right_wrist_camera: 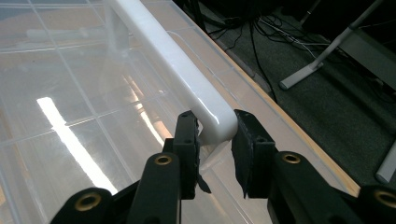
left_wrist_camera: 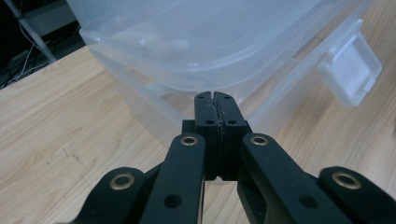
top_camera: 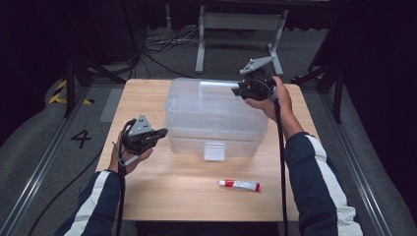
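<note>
My right gripper (right_wrist_camera: 215,140) straddles the box (top_camera: 216,118) handle (right_wrist_camera: 177,65), jaws apart; my left gripper (left_wrist_camera: 215,100) is closed, empty, beside the box.

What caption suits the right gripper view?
Right tool straddling the white handle atop a clear plastic box.

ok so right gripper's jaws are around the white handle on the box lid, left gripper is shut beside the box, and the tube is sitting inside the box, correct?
Not quite: the tube lies on the table in front of the box, as the high view shows. The rest stands: the right gripper has its jaws around the white handle, and the left gripper is shut beside the box.
</note>
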Motion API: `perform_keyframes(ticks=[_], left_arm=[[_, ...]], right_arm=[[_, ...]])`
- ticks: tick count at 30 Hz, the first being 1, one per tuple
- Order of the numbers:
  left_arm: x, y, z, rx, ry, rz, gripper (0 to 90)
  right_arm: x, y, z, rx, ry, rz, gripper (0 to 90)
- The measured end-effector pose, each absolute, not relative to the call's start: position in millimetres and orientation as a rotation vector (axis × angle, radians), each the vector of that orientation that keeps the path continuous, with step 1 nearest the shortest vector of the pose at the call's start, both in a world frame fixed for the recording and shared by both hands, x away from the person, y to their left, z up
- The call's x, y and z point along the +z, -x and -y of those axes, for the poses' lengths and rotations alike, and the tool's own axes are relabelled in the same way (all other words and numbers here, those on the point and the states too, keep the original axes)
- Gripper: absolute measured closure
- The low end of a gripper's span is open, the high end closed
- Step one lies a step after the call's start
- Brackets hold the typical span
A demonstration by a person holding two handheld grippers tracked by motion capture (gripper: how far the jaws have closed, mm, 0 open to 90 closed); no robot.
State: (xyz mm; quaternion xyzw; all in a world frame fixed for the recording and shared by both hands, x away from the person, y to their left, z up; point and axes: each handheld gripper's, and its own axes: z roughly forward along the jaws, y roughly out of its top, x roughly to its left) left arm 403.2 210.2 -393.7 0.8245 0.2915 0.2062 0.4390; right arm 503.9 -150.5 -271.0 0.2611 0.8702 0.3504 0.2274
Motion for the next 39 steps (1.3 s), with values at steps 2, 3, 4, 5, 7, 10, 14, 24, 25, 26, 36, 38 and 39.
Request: perform_keyframes(ticks=[2,3,4,5,7,10,14,24,25,26,36,38,39], left_arm=[[-395.3,-404.4,-207.7,0.505,-2.044,-0.735,89.9],[-395.8,-404.9,-206.8,0.503,-2.044,-0.731,89.9],[-396.0,-404.8,-205.8,0.508,-2.044,-0.729,89.8],[-396.2,-404.5,-204.8,0.505,-2.039,-0.731,89.8],[-396.6,-405.0,-204.4,0.510,-2.042,-0.723,89.8],[-397.1,-404.9,-203.5,0.504,-2.045,-0.721,89.8],[-396.7,-404.6,-203.4,0.511,-2.045,-0.713,89.9],[-396.2,-405.4,-203.4,0.502,-2.060,-0.699,89.9],[-395.8,-405.5,-203.3,0.504,-2.061,-0.700,89.9],[-395.5,-405.6,-203.0,0.504,-2.065,-0.699,90.0],[-394.8,-405.1,-201.8,0.497,-2.064,-0.690,90.0],[-394.8,-405.2,-201.4,0.498,-2.065,-0.688,90.0],[-394.3,-405.4,-201.4,0.497,-2.065,-0.686,90.0]], right_arm=[[-270.7,-503.9,150.3,0.964,-0.721,-2.398,72.2],[-270.6,-504.0,150.3,0.964,-0.721,-2.398,72.2],[-270.6,-504.1,150.3,0.964,-0.722,-2.398,72.2],[-270.6,-504.1,150.3,0.964,-0.723,-2.397,72.2],[-270.8,-504.1,150.5,0.966,-0.722,-2.395,72.1],[-271.6,-503.1,150.2,0.965,-0.717,-2.389,71.7],[-274.0,-499.5,150.1,0.972,-0.701,-2.351,71.2],[-272.5,-494.7,155.0,0.983,-0.700,-2.340,69.1],[-272.1,-493.7,156.7,0.980,-0.699,-2.331,68.8],[-271.9,-492.2,158.9,0.983,-0.700,-2.326,67.8],[-265.4,-474.6,188.1,1.043,-0.705,-2.250,67.2],[-264.5,-469.9,195.2,1.058,-0.700,-2.222,66.5],[-264.4,-467.4,199.6,1.061,-0.699,-2.216,66.4]])
